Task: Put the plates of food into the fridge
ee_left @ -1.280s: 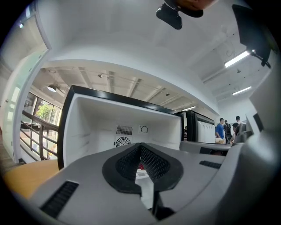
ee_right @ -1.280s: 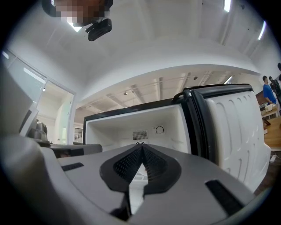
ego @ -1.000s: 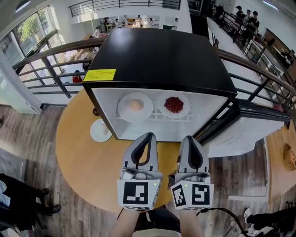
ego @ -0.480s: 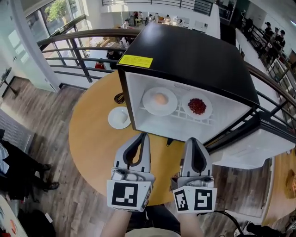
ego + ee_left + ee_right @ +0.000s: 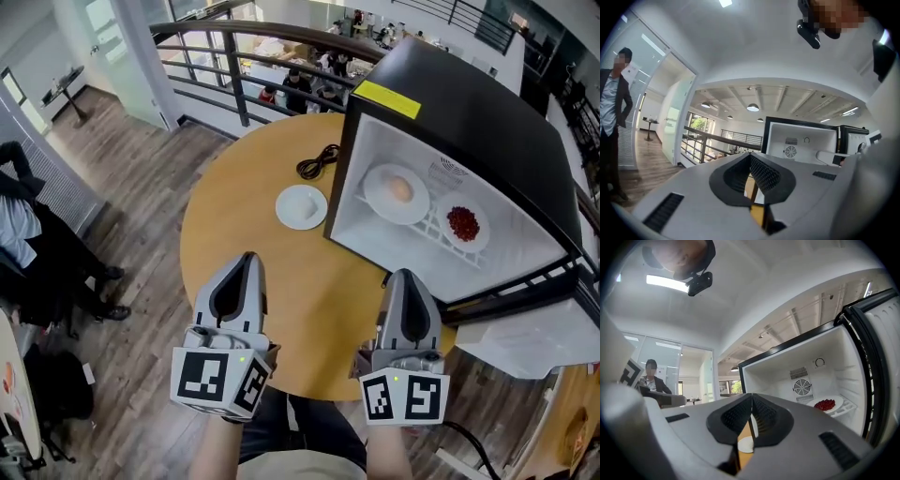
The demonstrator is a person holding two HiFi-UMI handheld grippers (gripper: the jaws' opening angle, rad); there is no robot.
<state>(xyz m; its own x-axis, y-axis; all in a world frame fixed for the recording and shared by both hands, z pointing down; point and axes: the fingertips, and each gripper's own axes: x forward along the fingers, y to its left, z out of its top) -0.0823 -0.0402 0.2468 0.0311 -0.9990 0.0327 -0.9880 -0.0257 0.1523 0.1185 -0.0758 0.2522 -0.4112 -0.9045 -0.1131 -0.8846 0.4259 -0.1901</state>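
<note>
The black mini fridge (image 5: 469, 122) stands open on the round wooden table (image 5: 244, 234). On its wire shelf sit a white plate with a pale orange food item (image 5: 397, 192) and a plate of red food (image 5: 462, 223). A third white plate (image 5: 301, 206) lies on the table just left of the fridge. My left gripper (image 5: 247, 260) and right gripper (image 5: 401, 277) hover over the table's near edge, both shut and holding nothing. The right gripper view shows the red food plate (image 5: 826, 404) and the table plate (image 5: 746, 444).
A coiled black cable (image 5: 319, 161) lies on the table behind the white plate. The fridge door (image 5: 525, 314) hangs open at the right. A metal railing (image 5: 234, 66) runs behind the table. A person in dark clothes (image 5: 33, 244) stands at the left.
The view has swung left, so the fridge now sits at the right. Both grippers have spread apart, the left one moving leftward. The plates have not moved.
</note>
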